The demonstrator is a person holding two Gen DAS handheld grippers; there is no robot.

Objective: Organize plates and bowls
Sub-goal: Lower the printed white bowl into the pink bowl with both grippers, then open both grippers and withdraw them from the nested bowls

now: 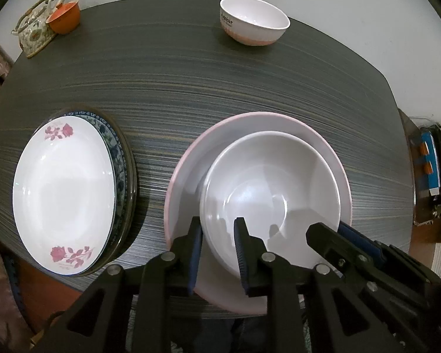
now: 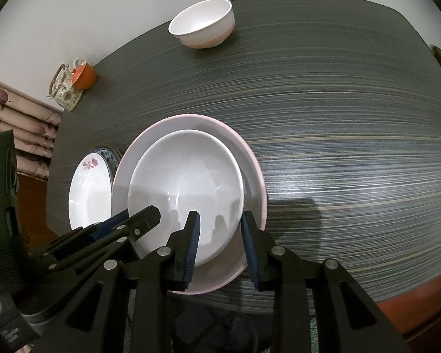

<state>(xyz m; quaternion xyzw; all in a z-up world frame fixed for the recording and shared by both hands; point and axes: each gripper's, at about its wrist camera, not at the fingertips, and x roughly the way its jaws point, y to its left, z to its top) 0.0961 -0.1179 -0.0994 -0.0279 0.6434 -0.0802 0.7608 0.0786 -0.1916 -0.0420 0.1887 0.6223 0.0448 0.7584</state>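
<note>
A white bowl (image 1: 272,189) (image 2: 188,188) sits inside a larger pink-rimmed bowl (image 1: 191,176) (image 2: 251,176) near the front of the dark table. My left gripper (image 1: 219,244) is open, one finger on each side of the white bowl's near-left rim. My right gripper (image 2: 220,241) is open, one finger on each side of that bowl's near-right rim. A stack of plates, topped by a white rose plate (image 1: 64,194) (image 2: 89,197), lies to the left. A small white bowl with a pink base (image 1: 252,20) (image 2: 204,23) stands at the far edge.
A patterned teapot (image 1: 33,33) (image 2: 63,91) and an orange cup (image 1: 64,16) (image 2: 83,76) stand at the far left corner. The dark striped table (image 1: 176,82) (image 2: 338,117) stretches between. A white wall is behind. Clutter (image 1: 432,173) lies off the right edge.
</note>
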